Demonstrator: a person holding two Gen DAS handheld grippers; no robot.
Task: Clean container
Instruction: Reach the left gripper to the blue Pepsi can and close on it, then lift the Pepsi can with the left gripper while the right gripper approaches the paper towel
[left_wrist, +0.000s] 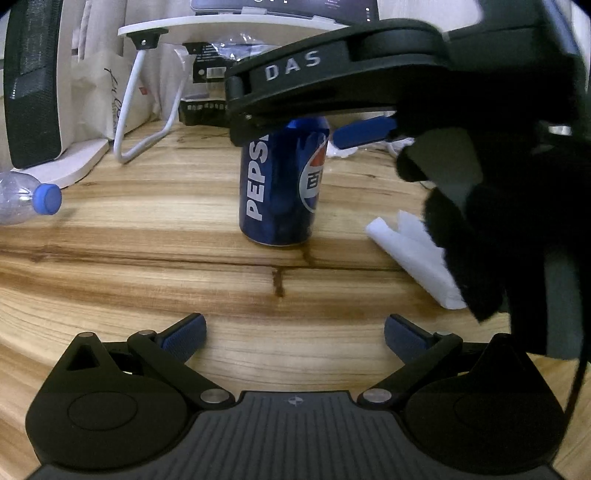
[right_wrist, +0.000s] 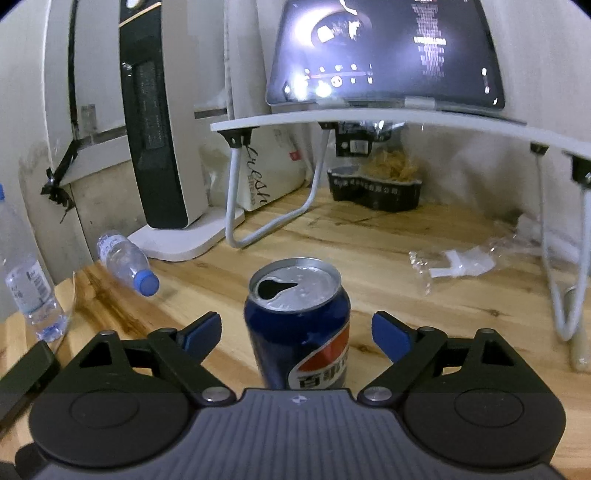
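Item: blue cola can (right_wrist: 297, 325), opened, upright on the wooden table (left_wrist: 147, 229). In the right wrist view it is placed centrally, between the spread blue pads of the right gripper (right_wrist: 297, 338), with a gap visible on both sides; no contact is seen. The jaws are held wide.

Left gripper (left_wrist: 295, 338): jaws wide, nothing held; bare table is seen between the pads. The can is found at 12 o'clock from it, well apart.

White tissue (left_wrist: 413, 258): folded, lying on the table at 3 o'clock of the can in the left view, partly hidden by a dark gloved hand.

Other entries: a clear water bottle with blue cap (right_wrist: 127, 260) lying on its side at 10 o'clock of the can; a second bottle (right_wrist: 26, 273) upright at the left edge; a white riser stand (right_wrist: 369, 123) at 12 o'clock with a lit screen (right_wrist: 384, 51) on it; crumpled clear wrapping (right_wrist: 458, 264) at 2 o'clock.

Risks, as judged: the can may be dented if closed on too hard, since thin walls are likely. It may be tipped if one pad meets it first. Any remaining liquid could be spilled through the open mouth. Contents cannot be told.
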